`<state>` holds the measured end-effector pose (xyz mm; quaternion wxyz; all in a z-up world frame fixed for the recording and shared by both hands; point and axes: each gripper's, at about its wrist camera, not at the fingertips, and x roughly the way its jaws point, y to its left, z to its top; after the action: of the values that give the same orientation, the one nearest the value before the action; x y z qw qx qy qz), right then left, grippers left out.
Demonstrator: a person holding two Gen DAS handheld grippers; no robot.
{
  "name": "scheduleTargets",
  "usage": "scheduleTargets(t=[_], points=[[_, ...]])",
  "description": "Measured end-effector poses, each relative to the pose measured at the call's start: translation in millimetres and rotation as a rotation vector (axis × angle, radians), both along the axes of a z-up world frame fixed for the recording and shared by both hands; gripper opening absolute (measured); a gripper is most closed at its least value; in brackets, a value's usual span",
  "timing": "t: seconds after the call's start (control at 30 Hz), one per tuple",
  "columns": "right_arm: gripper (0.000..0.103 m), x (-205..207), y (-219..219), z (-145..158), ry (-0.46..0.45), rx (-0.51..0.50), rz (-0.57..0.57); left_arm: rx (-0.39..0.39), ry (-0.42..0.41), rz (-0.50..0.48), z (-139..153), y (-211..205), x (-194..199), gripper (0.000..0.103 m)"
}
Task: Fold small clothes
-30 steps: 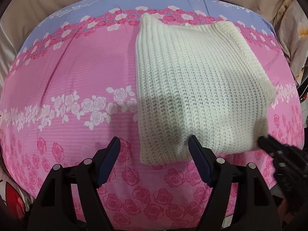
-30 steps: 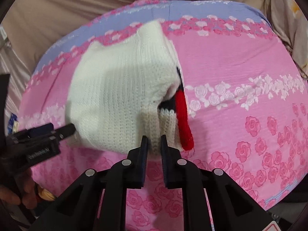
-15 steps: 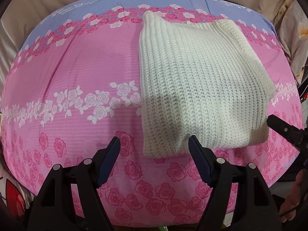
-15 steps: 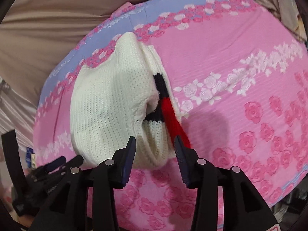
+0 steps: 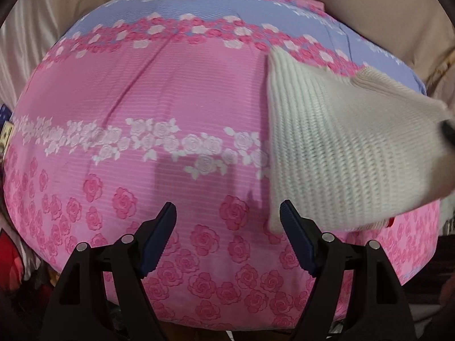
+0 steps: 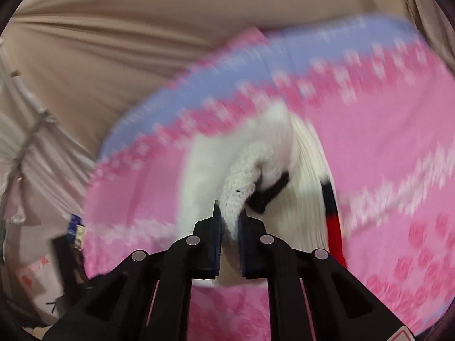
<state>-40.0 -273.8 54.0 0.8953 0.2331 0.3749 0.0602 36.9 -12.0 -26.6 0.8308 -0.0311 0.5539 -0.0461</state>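
A folded white knit sweater (image 5: pixel 347 147) lies on the right part of the pink floral cloth (image 5: pixel 170 108); its right side is lifted off the cloth. My left gripper (image 5: pixel 229 236) is open and empty, low over the cloth just left of the sweater's near corner. My right gripper (image 6: pixel 229 227) is shut on the sweater's near white knit edge (image 6: pixel 239 193) and lifts it. Black and red trim (image 6: pixel 332 213) shows on the sweater's right side. The right wrist view is blurred by motion.
The cloth covers a rounded cushion with a blue floral band (image 5: pixel 227 8) at the far side. Beige fabric (image 6: pixel 142 28) hangs behind it. Boxes and clutter (image 6: pixel 57 255) sit off the cushion's left edge.
My right gripper opened, then closed on the sweater's near edge and lifted it. My left gripper has swung left, so the sweater now sits at the right of its view.
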Motion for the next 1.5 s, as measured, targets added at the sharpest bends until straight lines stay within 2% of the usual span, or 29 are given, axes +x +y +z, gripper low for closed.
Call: scheduleTargets(t=[0.07, 0.13, 0.17, 0.2, 0.23, 0.3, 0.4, 0.47, 0.53, 0.57, 0.6, 0.7, 0.77, 0.8, 0.83, 0.93, 1.0, 1.07, 1.13, 1.17, 1.23, 1.27, 1.33, 1.43, 1.47, 1.5], points=[[0.008, -6, -4, 2, -0.015, -0.026, -0.019, -0.008, -0.011, 0.012, 5, 5, 0, 0.073], [0.008, -1, -21, -48, 0.128, -0.081, -0.061, -0.007, -0.015, 0.008, 6, 4, 3, 0.073], [0.008, 5, -31, -89, 0.252, -0.097, -0.08, -0.006, -0.012, 0.005, 5, 3, 4, 0.073], [0.008, 7, -41, -128, 0.381, -0.086, -0.098, -0.007, -0.006, 0.0, 4, 0, 5, 0.073], [0.008, 2, -49, -151, 0.418, -0.022, -0.116, -0.004, 0.001, -0.008, 2, -3, 6, 0.073], [0.009, -6, -48, -145, 0.388, 0.02, -0.133, 0.01, 0.006, -0.041, 2, -13, 6, 0.073], [0.016, -7, -40, -123, 0.354, -0.01, -0.113, 0.026, 0.006, -0.082, -1, -28, 6, 0.073], [0.017, -8, -38, -111, 0.331, -0.038, -0.115, 0.024, 0.019, -0.097, -4, -37, 7, 0.073], [0.025, -7, -43, -99, 0.299, -0.069, -0.131, 0.023, 0.012, -0.127, -2, -48, 8, 0.073], [0.035, -3, -47, -96, 0.29, -0.08, -0.14, 0.024, 0.003, -0.141, -1, -53, 8, 0.073], [0.04, 2, -53, -94, 0.278, -0.079, -0.144, 0.025, -0.001, -0.15, 0, -56, 9, 0.073], [0.042, 19, -65, -97, 0.271, -0.059, -0.131, 0.022, 0.003, -0.159, 1, -67, 14, 0.073], [0.043, 35, -59, -102, 0.288, -0.095, -0.12, 0.024, -0.001, -0.163, 2, -73, 17, 0.073], [0.025, 41, -57, -103, 0.293, -0.117, -0.095, 0.028, -0.006, -0.166, 4, -75, 18, 0.073], [0.019, 42, -53, -95, 0.27, -0.118, -0.07, 0.032, -0.009, -0.165, 5, -76, 19, 0.073], [0.018, 25, -48, -47, 0.07, -0.07, -0.045, 0.022, -0.029, -0.152, 14, -74, 21, 0.073], [0.018, 18, -52, -40, 0.038, -0.082, -0.065, 0.019, -0.033, -0.134, 14, -69, 23, 0.073], [0.018, 26, -57, -70, 0.13, -0.121, -0.074, 0.018, -0.019, -0.119, 10, -65, 26, 0.073], [0.019, 41, -64, -134, 0.334, -0.186, -0.076, 0.008, 0.011, -0.109, 3, -66, 28, 0.073], [0.02, 38, -69, -140, 0.317, -0.131, -0.079, 0.006, 0.023, -0.11, 0, -67, 29, 0.073], [0.021, 34, -73, -129, 0.306, -0.07, -0.106, 0.004, 0.028, -0.125, 0, -69, 28, 0.073], [0.025, 30, -73, -119, 0.292, -0.049, -0.125, 0.004, 0.023, -0.136, 0, -72, 27, 0.073], [0.031, 22, -72, -108, 0.274, -0.05, -0.142, 0.004, 0.027, -0.145, -3, -75, 28, 0.073], [0.052, 11, -74, -108, 0.282, -0.045, -0.172, -0.014, 0.06, -0.151, -9, -82, 30, 0.073], [0.062, 9, -74, -111, 0.287, -0.039, -0.181, -0.027, 0.072, -0.157, -11, -86, 32, 0.075], [0.065, 6, -76, -117, 0.305, -0.029, -0.193, -0.037, 0.08, -0.16, -13, -89, 33, 0.079]])
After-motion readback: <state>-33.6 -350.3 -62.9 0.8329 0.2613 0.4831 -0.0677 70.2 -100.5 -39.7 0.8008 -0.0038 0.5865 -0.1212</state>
